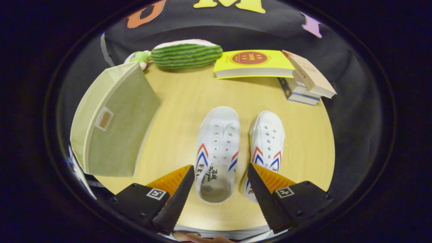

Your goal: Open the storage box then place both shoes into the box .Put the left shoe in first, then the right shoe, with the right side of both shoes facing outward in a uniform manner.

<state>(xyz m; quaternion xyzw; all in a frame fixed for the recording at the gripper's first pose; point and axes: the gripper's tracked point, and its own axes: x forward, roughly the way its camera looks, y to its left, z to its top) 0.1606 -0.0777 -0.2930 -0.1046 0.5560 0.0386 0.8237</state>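
I hold the gripper (221, 192) above the near edge of the worktop (182, 101), fingers (175, 199) spread wide and gripping nothing. The left shoe (216, 148) lies between the fingers, heel toward me, toe pointing at the far edge. The right shoe (266, 145) lies just beside it, apart from it, with its heel hidden under the right finger. The box (113, 125), a green fabric one, sits at the left edge of the worktop, well apart from the shoes; its lid looks closed, so I judge the opening step not yet done.

Risks as I read them:
- Taking a shoe now would break the order: the box comes first.
- The fabric lid may sag or fall back once released.
- The shoes lie close together; a wide descent on the left shoe could nudge the right one.
- A grasp on the soft collar may let the shoe swing, spoiling its facing.

Books (270, 67) and a plush toy (185, 54) line the far edge, clear of the work.
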